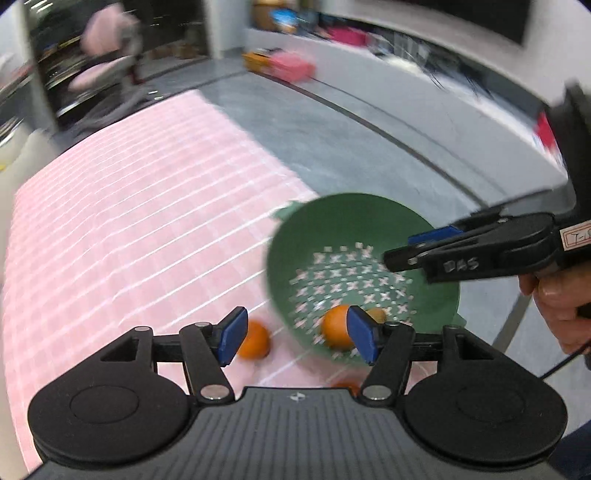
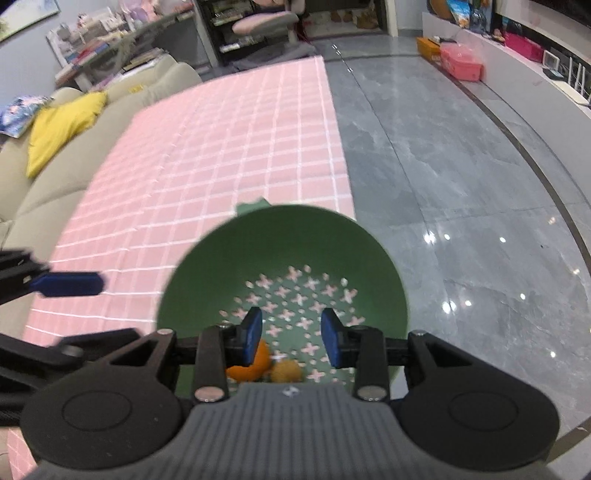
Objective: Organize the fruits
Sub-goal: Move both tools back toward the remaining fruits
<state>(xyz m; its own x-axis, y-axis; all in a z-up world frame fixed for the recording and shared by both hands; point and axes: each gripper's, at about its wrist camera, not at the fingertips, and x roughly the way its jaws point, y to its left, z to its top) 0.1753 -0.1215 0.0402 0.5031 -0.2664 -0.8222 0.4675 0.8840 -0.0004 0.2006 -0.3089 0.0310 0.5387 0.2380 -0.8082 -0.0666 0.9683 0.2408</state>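
A round green perforated plastic colander (image 2: 284, 258) sits at the right edge of the pink checked cloth (image 2: 221, 147), holding an orange fruit (image 2: 255, 365) and a small brownish fruit (image 2: 286, 371) at its near side. Another orange fruit (image 1: 255, 341) lies on the cloth just left of it. The left claw (image 1: 295, 338) is open and empty; the right claw (image 2: 291, 336) hovers over the colander, likewise open.

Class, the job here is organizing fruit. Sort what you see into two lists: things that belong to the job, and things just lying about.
Belongs to the job:
green strainer bowl
orange in the bowl
brownish fruit beside it
orange on the mat
left tongs
right tongs

Just lying about:
pink checked mat
yellow cushion
sofa
pink box
pink chair
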